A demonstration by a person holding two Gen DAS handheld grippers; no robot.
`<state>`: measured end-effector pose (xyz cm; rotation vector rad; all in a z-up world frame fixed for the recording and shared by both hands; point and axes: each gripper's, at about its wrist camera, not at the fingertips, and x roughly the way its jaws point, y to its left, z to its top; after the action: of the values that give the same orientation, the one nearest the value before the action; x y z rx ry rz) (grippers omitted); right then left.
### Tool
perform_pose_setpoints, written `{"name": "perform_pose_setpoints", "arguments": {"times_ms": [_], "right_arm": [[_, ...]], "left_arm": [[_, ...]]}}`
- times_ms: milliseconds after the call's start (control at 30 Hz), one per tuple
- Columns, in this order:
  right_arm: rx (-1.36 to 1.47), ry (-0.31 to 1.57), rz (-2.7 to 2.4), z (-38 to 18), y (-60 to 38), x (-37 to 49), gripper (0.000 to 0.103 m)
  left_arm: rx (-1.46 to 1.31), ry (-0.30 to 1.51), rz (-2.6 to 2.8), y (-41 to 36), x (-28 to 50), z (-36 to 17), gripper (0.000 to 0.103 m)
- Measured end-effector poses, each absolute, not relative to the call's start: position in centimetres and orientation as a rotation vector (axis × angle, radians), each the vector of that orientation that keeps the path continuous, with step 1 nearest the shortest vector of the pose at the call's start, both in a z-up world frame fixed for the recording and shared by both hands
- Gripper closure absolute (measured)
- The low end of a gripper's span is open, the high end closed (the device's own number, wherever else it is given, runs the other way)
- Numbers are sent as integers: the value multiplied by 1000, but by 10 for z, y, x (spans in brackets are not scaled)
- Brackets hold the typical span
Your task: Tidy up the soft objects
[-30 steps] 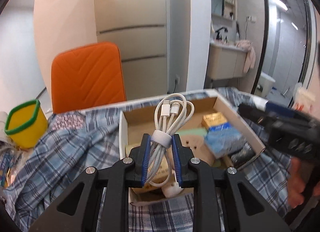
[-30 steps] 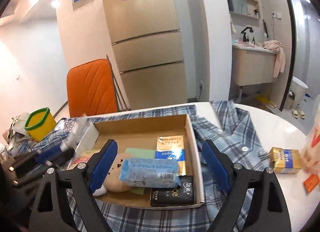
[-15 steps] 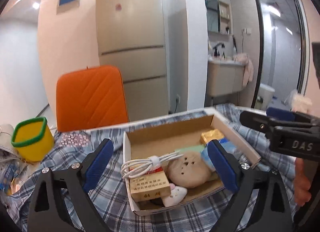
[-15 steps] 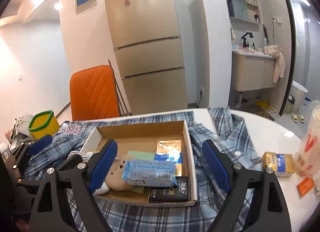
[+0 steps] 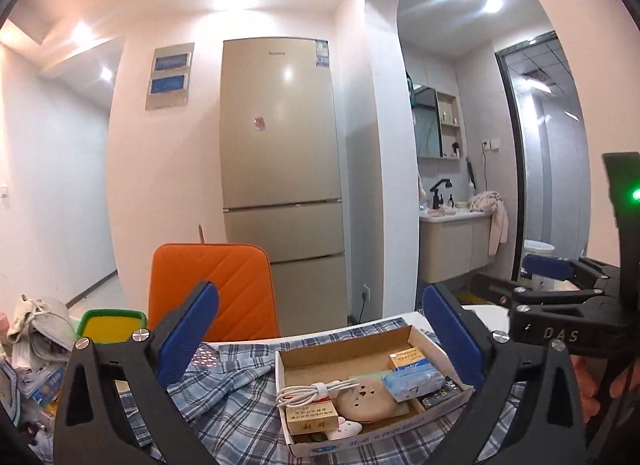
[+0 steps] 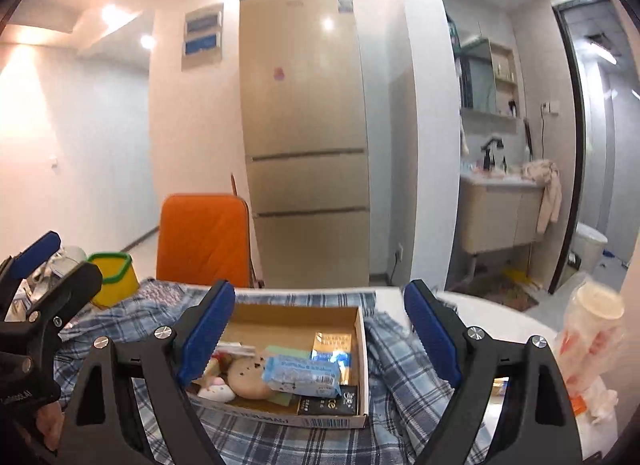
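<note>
A shallow cardboard box sits on a blue plaid shirt. In it lie a coiled white cable, a round tan plush, a blue tissue pack, small cartons and a black pack. My left gripper is open and empty, raised above and in front of the box. My right gripper is open and empty, also raised in front of the box.
An orange chair stands behind the table, with a fridge beyond. A yellow cup with a green rim and clutter sit at the left. A plastic-wrapped item lies at the right on the white table.
My left gripper opened and let the white cable go into the box. Both grippers then rose and pulled back from the box, tilting up.
</note>
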<state>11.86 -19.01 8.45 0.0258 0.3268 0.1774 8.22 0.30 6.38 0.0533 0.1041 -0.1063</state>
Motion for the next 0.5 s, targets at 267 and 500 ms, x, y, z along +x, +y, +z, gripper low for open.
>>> {"name": "perform_pose_setpoints", "arguments": {"times_ms": [267,500], "right_arm": [[58,207,172,99,-200,73,0],[15,149,165,93,-196,44,0]], "left_arm": [[41,47,-78,13,47,66,1],[41,58,-58,19,35,48,1]]}}
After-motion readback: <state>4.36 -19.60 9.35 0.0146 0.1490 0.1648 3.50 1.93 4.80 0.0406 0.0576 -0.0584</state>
